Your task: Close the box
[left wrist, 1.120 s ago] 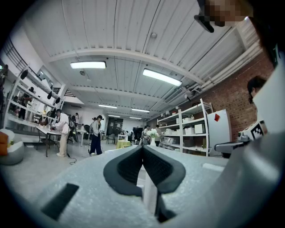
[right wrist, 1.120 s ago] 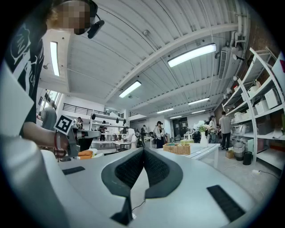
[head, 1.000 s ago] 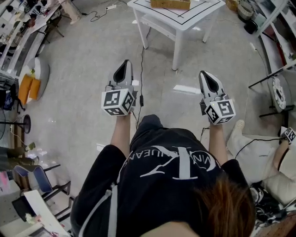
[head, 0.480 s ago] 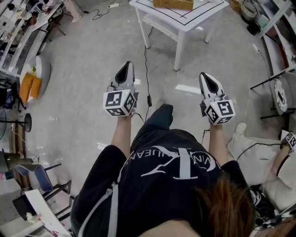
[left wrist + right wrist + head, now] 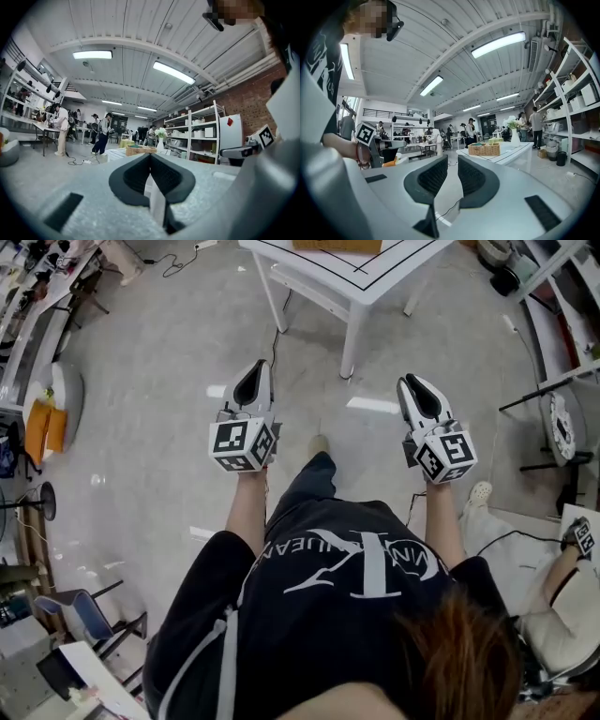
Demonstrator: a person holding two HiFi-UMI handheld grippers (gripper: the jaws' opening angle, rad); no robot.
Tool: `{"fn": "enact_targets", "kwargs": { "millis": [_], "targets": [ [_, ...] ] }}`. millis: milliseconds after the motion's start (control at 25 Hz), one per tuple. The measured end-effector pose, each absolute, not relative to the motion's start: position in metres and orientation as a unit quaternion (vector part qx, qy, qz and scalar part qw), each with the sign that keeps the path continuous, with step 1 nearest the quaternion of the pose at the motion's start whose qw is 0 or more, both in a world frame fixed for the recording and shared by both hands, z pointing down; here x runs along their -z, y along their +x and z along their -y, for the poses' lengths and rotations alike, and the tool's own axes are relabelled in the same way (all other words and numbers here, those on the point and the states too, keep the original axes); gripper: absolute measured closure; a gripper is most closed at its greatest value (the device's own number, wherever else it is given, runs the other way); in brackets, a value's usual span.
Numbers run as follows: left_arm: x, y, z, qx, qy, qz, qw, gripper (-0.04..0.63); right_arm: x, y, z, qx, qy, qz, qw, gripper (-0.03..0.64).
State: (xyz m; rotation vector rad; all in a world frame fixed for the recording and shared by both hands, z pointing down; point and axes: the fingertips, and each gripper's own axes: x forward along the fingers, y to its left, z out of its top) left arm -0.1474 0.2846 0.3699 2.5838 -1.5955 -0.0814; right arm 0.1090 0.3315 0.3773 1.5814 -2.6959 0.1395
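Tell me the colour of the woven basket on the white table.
Light tan woven basket on the white table; clearest in the right gripper view.

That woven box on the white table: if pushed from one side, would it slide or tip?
The woven box looks low and wide, so it would probably slide rather than tip. Its wicker-like walls may flex slightly under pressure. The white table looks smooth, so little should resist sliding.
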Motion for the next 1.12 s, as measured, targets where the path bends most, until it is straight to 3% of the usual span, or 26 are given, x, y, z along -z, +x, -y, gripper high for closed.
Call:
{"fn": "enact_targets", "kwargs": {
  "millis": [1120],
  "targets": [
    [-0.398, -0.163, -0.03, -0.001, 0.846, 0.525, 0.092, 0.591, -0.407, 0.091, -0.07, -0.099, 0.5, 0.86, 0.027, 0.541]
  ]
}}
